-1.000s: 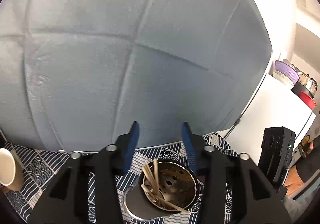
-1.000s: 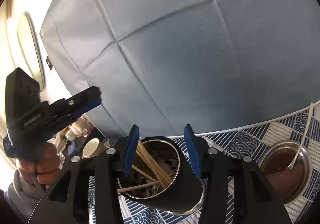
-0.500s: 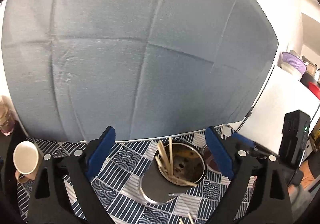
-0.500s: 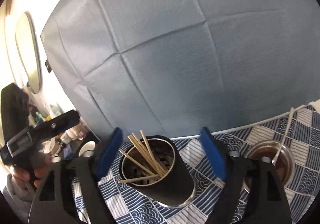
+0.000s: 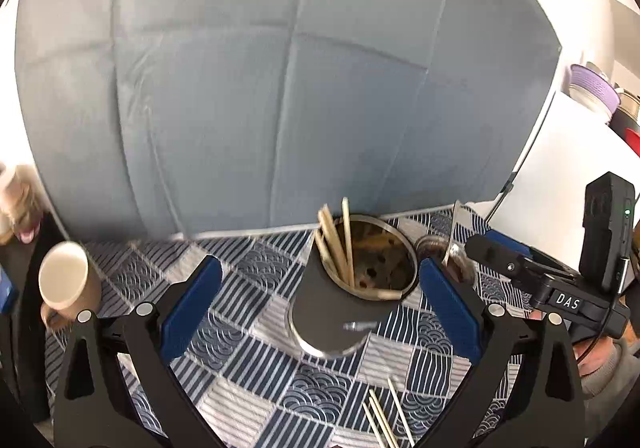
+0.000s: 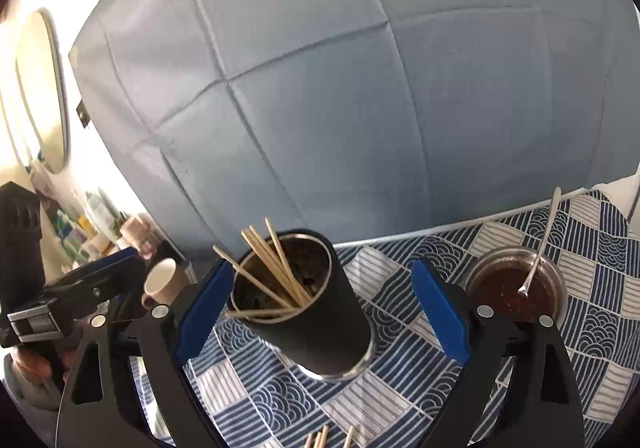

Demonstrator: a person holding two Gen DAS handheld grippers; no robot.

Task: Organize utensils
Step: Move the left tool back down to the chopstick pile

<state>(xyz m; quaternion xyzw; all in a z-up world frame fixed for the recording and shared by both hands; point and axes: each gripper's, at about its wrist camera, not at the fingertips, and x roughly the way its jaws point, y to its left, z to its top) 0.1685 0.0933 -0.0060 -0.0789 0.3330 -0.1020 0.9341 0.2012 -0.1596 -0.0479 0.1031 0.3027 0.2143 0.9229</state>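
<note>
While both claws are held spread wide with nothing between their blue pads, the black utensil holder (image 5: 340, 312) is seen standing upright on the blue patterned tablecloth (image 5: 248, 288), ahead of and between the fingers of each. The left gripper (image 5: 320, 312) is shown open, its pads well apart on either side of the holder and touching nothing. The right gripper (image 6: 320, 312) is likewise parted, the holder (image 6: 320, 320) being framed between its pads without contact. Several wooden chopsticks (image 6: 276, 272) are contained in the holder, leaning toward its left rim, with one lying across the opening. More loose chopsticks (image 5: 384, 420) are seen lying on the cloth just in front of the left claw, near its right finger; their tips (image 6: 320, 438) are also glimpsed at the bottom edge of the right wrist view. To the right of the right claw, beyond its right pad, a small glass bowl (image 6: 516, 288) of dark sauce is placed, a metal spoon (image 6: 540, 248) resting in it. A beige cup (image 5: 66, 280) is seen left of the left claw. A grey padded panel (image 6: 360, 108) is set behind the table.
</note>
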